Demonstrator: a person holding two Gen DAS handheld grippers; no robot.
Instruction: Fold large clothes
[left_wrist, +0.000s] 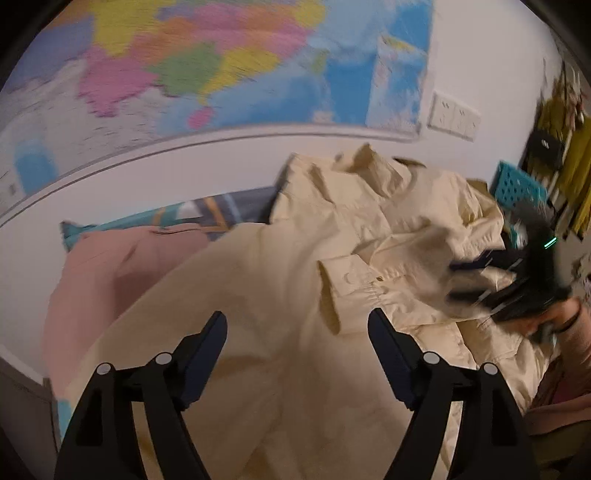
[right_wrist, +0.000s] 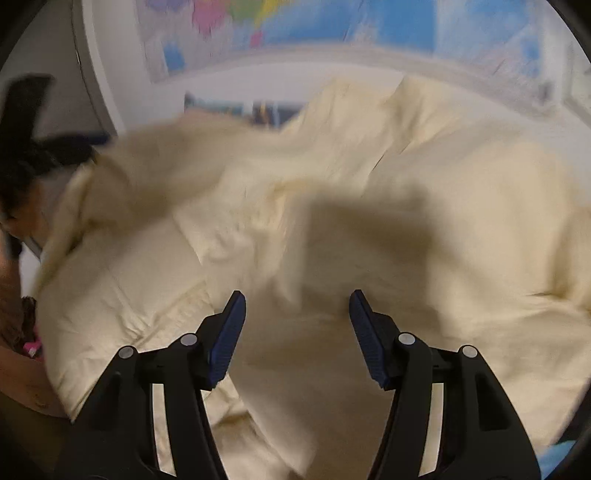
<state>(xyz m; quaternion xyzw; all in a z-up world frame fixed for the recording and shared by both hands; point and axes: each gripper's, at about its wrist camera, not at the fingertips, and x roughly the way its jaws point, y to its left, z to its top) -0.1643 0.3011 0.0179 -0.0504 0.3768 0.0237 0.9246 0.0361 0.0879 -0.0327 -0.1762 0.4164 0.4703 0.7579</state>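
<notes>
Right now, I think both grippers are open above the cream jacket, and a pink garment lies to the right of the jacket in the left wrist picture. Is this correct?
One detail is wrong. In the left wrist view the pink garment lies to the left of the cream jacket, not the right. The rest holds: the left gripper and right gripper are both open above it, with nothing between their jaws.

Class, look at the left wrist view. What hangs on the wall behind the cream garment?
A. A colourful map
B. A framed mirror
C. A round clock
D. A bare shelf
A: a colourful map, with pink, yellow, green and blue areas, covers the wall above the cream garment.
</notes>
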